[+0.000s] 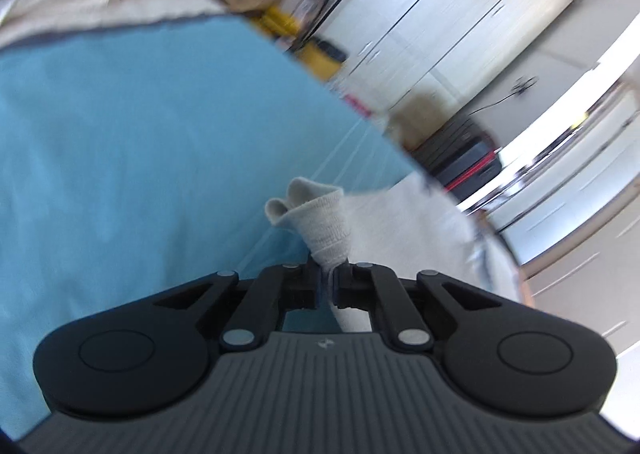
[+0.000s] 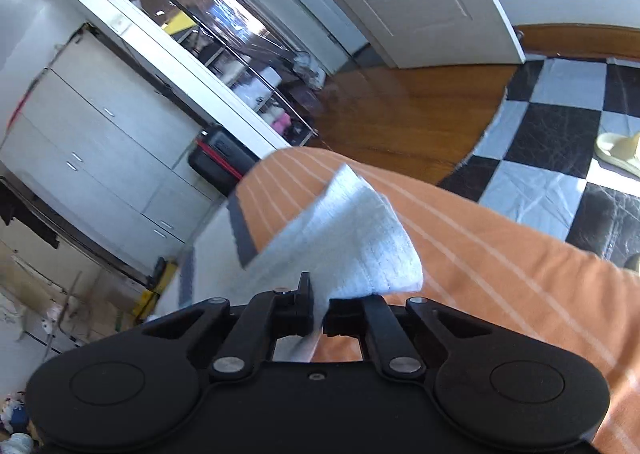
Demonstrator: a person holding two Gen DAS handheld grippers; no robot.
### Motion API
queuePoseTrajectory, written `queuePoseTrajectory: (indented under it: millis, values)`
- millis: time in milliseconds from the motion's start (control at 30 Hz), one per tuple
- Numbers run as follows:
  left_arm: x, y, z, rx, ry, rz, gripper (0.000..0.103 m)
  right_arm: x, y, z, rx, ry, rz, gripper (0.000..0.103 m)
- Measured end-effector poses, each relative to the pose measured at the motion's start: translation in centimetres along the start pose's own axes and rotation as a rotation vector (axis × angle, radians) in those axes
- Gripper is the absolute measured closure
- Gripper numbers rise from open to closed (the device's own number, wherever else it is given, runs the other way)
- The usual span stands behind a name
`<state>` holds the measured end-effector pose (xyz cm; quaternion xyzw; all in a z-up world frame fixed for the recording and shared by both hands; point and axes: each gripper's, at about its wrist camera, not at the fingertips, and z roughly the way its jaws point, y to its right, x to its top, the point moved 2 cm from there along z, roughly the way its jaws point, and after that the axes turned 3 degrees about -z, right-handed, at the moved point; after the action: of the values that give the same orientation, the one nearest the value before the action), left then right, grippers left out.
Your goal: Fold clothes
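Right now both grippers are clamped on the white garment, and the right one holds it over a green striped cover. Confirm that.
One detail is wrong: the striped cover is orange, not green, as the right wrist view shows. The rest stands: the right gripper is shut on the white garment, and the left gripper is clamped on white ribbed fabric too.

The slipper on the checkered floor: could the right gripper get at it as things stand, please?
Probably not yet. The right gripper is shut on a white cloth, so its jaws are occupied, and the slipper lies down on the floor beyond the orange sheet.
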<state>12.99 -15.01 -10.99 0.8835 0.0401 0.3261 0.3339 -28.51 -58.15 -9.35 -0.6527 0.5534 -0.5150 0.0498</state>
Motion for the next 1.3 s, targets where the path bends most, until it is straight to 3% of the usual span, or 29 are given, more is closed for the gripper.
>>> queuePoseTrajectory:
  millis: [133,200,300,400,467,533,633,733,833,967,1067,1133,1233,1300]
  values:
    - [0.8,1.7,-4.7,-0.050,0.035,0.067,0.099,3.1,-4.6,-3.1,-0.007,0.045,-0.233,0.098]
    - [0.8,1.5,-5.0,-0.044,0.021,0.073,0.099,4.2,-4.5,-2.2,-0.030,-0.004,-0.237,0.098]
    - [2.2,1.2,-3.2,-0.045,-0.004,0.093,0.099,5.7,-5.0,0.0,-0.056,-0.085,-0.251,0.098]
    - [5.5,3.9,-0.1,-0.031,0.015,0.201,0.099,7.6,-9.4,4.2,-0.032,-0.102,-0.393,0.098]
    - [8.2,6.9,1.6,0.006,0.052,0.336,0.099,10.3,-13.3,6.8,-0.004,-0.078,-0.455,0.098]
    - [11.1,9.6,1.9,0.007,0.111,0.389,0.099,13.2,-17.1,8.7,0.011,-0.039,-0.496,0.098]
    - [15.0,11.9,-0.2,-0.013,0.233,0.363,0.099,16.6,-22.0,8.1,0.114,0.094,-0.540,0.098]
    - [17.7,13.4,-4.2,-0.045,0.385,0.357,0.099,18.7,-24.3,6.3,0.228,0.165,-0.477,0.098]
    - [16.2,11.4,-7.1,-0.060,0.368,0.326,0.099,18.2,-23.9,4.6,0.302,0.177,-0.452,0.098]
    - [14.1,8.6,-11.0,-0.080,0.341,0.285,0.099,14.0,-19.4,6.1,0.294,0.033,-0.417,0.099]
    - [8.7,2.8,-9.9,-0.018,0.182,0.205,0.099,8.8,-13.8,9.3,0.204,-0.114,-0.419,0.099]
    - [4.2,-1.5,-7.8,0.042,0.047,0.152,0.099,5.0,-9.4,11.9,0.103,-0.203,-0.398,0.099]
    - [-1.9,-6.8,-4.2,0.143,-0.153,0.059,0.099,-0.1,-4.5,13.7,-0.073,-0.269,-0.450,0.099]
    - [-3.5,-8.3,-3.8,0.168,-0.161,0.058,0.098,-1.8,-3.7,13.3,-0.129,-0.266,-0.499,0.100]
